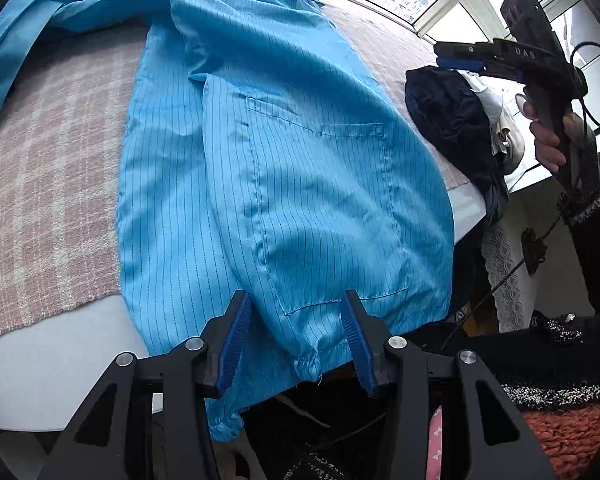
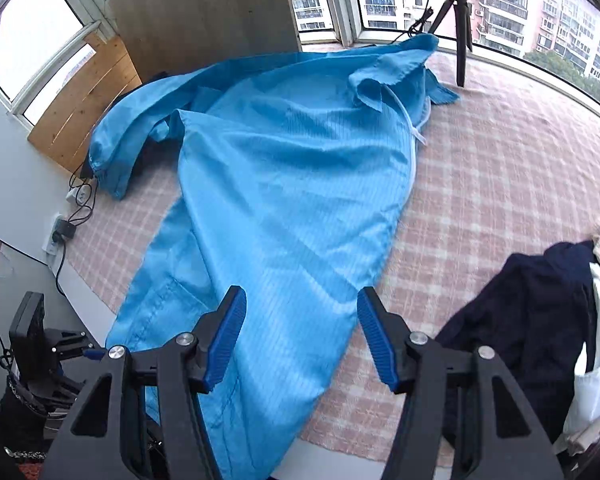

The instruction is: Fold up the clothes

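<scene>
Blue striped coat (image 1: pixel 284 184) sprawls over the pink plaid blanket (image 2: pixel 500 184), both left gripper (image 1: pixel 296 344) and right gripper (image 2: pixel 302 336) gaping empty above its hem.

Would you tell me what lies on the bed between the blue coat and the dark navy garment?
Only bare pink checked blanket. The right wrist view shows that stretch between the blue coat and the dark navy garment, with nothing resting on it.

Both grippers are matte black plastic, each with two ribbed blue pads (image 1: pixel 236 344) on the jaws and round silver screws (image 1: pixel 399 343) at the linkage pivots. The right gripper (image 1: pixel 456 58) carries white "DAS" lettering and a trailing black cable (image 1: pixel 592 80). The person's sleeve (image 1: pixel 596 224) is black with a speckled cuff band.
</scene>
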